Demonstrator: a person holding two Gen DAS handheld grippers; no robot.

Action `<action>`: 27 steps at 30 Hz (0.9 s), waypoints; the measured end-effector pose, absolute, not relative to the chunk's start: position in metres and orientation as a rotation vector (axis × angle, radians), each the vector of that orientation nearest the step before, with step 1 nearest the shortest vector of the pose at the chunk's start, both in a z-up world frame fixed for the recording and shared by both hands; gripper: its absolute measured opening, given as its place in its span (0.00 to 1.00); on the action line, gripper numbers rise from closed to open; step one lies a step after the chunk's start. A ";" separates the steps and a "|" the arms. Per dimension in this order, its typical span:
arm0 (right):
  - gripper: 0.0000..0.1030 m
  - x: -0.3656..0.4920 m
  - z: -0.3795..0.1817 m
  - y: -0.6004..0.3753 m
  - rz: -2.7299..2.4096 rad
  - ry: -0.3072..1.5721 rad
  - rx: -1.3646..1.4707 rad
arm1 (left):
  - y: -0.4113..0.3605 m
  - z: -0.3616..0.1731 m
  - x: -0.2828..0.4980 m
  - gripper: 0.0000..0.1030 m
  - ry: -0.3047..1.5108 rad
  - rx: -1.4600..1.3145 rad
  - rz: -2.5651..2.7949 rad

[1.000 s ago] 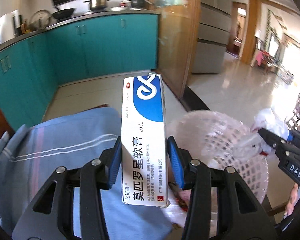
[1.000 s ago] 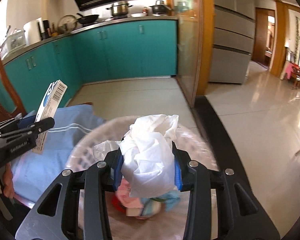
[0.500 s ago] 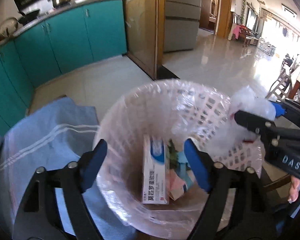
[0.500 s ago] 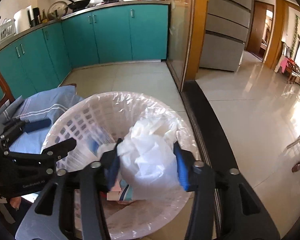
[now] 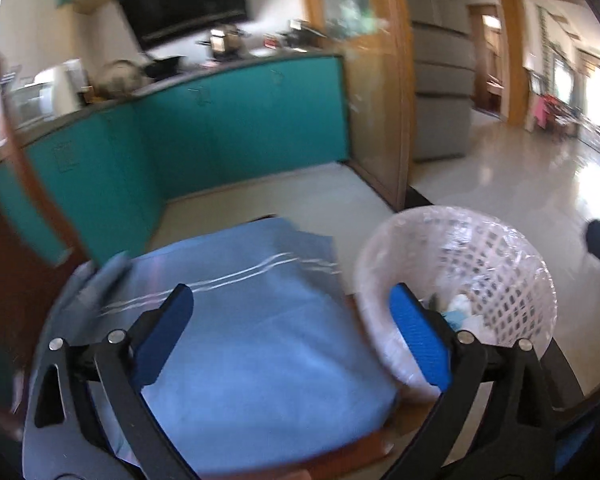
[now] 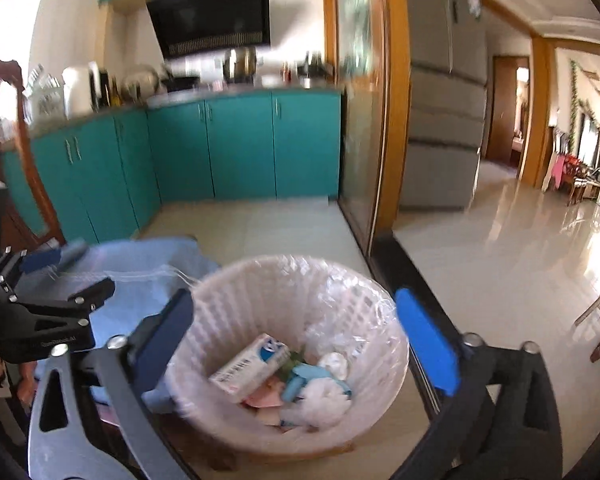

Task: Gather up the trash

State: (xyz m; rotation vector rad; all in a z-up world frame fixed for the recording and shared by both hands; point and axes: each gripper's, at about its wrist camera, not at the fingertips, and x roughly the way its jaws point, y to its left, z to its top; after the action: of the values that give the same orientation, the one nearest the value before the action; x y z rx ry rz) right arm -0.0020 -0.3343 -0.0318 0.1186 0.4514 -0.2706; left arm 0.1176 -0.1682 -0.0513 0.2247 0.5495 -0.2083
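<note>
Both views blurred, left gripper and right gripper opening, empty, basket trash partly hidden.

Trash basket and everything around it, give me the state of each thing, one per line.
Trash basket: upright, lined with clear plastic, part full.
Medicine box: lying tilted inside the basket.
White tissue wad: in the basket.
Blue cloth: spread flat beside the basket.
Left tool: jaws opening, nothing between them.
Right tool: jaws opening, nothing held.

The box in the basket, seen between the right jaws, carries print too blurred to read; faint lettering on the left gripper is likewise illegible.
</note>
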 end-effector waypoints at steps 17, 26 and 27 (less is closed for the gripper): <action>0.97 -0.097 0.007 -0.229 -0.239 0.342 0.045 | -0.072 0.010 -0.030 0.97 0.408 0.146 -0.103; 0.97 -0.108 0.015 -0.211 -0.226 0.319 0.025 | -0.062 0.017 -0.047 0.97 0.387 0.133 -0.104; 0.97 -0.109 0.014 -0.210 -0.225 0.317 0.023 | -0.061 0.017 -0.047 0.97 0.386 0.129 -0.100</action>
State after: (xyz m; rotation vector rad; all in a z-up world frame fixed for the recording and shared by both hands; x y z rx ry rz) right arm -0.1093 -0.2095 0.0141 0.0232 0.3175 -0.2248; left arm -0.0472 -0.0607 0.0173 0.1293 0.3864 -0.1005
